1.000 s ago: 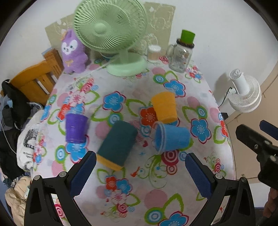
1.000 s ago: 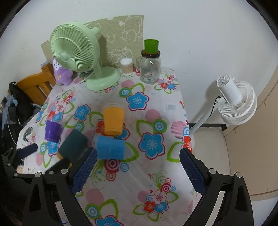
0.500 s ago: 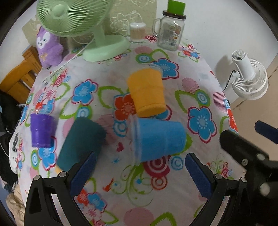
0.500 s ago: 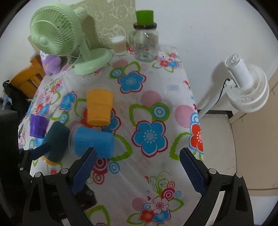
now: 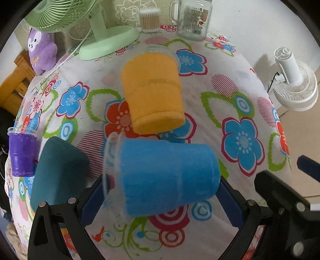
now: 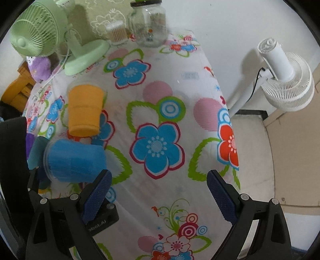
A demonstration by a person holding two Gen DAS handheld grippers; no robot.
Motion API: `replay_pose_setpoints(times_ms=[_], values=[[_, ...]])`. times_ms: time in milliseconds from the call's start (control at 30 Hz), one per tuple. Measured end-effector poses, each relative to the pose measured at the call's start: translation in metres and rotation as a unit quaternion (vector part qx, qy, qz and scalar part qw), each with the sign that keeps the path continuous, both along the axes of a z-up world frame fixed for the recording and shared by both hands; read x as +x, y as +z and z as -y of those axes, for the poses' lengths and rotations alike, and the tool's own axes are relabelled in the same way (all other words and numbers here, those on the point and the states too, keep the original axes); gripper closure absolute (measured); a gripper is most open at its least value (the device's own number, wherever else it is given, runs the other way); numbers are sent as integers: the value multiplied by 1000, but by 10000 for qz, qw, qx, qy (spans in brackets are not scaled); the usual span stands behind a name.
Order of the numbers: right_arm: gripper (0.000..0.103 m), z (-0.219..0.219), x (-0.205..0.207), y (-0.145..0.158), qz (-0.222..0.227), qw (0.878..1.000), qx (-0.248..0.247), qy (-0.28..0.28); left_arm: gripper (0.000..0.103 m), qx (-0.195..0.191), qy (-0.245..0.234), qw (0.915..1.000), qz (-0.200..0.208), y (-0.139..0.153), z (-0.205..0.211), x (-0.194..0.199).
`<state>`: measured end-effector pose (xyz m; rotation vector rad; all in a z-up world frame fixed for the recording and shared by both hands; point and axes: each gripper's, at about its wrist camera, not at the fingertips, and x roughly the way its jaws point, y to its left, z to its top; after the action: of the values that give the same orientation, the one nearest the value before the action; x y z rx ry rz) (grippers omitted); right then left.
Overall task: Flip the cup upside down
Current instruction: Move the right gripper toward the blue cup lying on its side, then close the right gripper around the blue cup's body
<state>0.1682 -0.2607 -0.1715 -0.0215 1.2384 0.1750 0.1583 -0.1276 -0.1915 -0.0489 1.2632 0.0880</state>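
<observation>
A blue cup (image 5: 166, 178) lies on its side on the flowered tablecloth (image 5: 230, 96), rim to the left. My left gripper (image 5: 160, 198) is open, its blue pads on either side of the cup, close to it. An orange cup (image 5: 153, 94) lies just behind it. A dark teal cup (image 5: 58, 170) lies at the left and a purple cup (image 5: 21, 154) stands upright beyond it. The blue cup (image 6: 74, 162) and orange cup (image 6: 84, 110) also show in the right wrist view. My right gripper (image 6: 158, 198) is open and empty over the cloth, right of the blue cup.
A green desk fan (image 5: 100, 34), a purple plush toy (image 5: 43, 52), a cotton-swab jar (image 5: 149, 20) and a glass mug jar (image 5: 194, 18) stand at the table's back. A white floor fan (image 6: 280, 78) stands off the right edge. A wooden chair (image 5: 12, 92) is at the left.
My left gripper has moved forward and down until its open pads straddle the blue cup. My right gripper has moved forward over the table. The cups have not moved.
</observation>
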Motion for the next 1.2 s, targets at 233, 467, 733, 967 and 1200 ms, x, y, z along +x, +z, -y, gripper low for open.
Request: replay_pose_setpoints(times_ms=[233, 467, 733, 967, 1200], values=[[6, 5, 0, -8, -67, 9999, 24, -77, 12, 101, -88, 9998, 142, -4, 5, 0], [6, 3, -5, -5, -68, 9999, 52, -90, 21, 136, -291, 9992, 236, 5, 2, -8], [6, -10, -17, 0, -48, 9999, 105, -36, 23, 210, -301, 9990, 268, 11, -10, -18], [6, -21, -28, 9, -16, 9999, 100, 52, 23, 158, -14, 9995, 263, 19, -22, -38], [6, -35, -36, 20, 45, 9993, 21, 382, 23, 148, 668, 9970, 352, 34, -35, -64]])
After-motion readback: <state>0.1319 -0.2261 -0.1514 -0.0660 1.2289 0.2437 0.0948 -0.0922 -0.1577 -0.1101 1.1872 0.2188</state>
